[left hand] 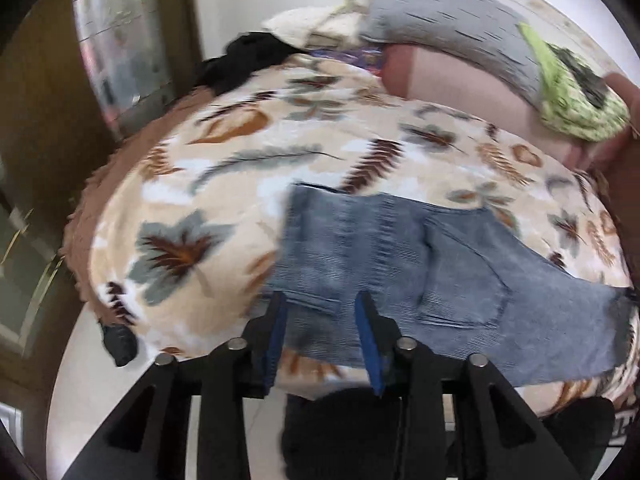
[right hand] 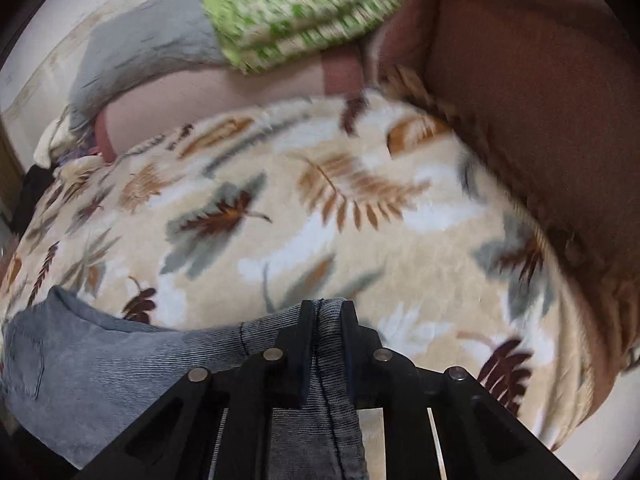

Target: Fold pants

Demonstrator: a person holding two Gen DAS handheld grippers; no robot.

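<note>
Nearest of all, in the right wrist view, the right gripper (right hand: 324,312) is pinching a bunched fold of the pants (right hand: 120,360) between its fingers, the jaws standing nearly together with a ridge of ribbed blue-grey denim and a dark seam running up through the narrow gap. The cloth is passing under that gripper and trailing away to the left, where the wider part with a stitched pocket is lying flat.

In the left wrist view, the left gripper (left hand: 322,304) is standing partly open, its blue pads (left hand: 370,332) apart and pressing on nothing; the near left corner of the pants (left hand: 400,264) is showing through the gap, but the fingers are looking clear of it rather than gripping it, as far as the blur allows.

The garment is lying on a leaf-printed blanket (left hand: 224,184), already doubled into a broad band whose long axis is running left to right, rising toward the far left corner and stretching out to the right edge. So the right hand is holding the right end while the left hand is hovering over the left end, nearer the pocket side. By my judgement, the coming fold is turning on carrying the held end across along that axis.

Farther off, a grey cushion (left hand: 448,20) and a green patterned cloth (left hand: 576,88) are resting against the far side.
</note>
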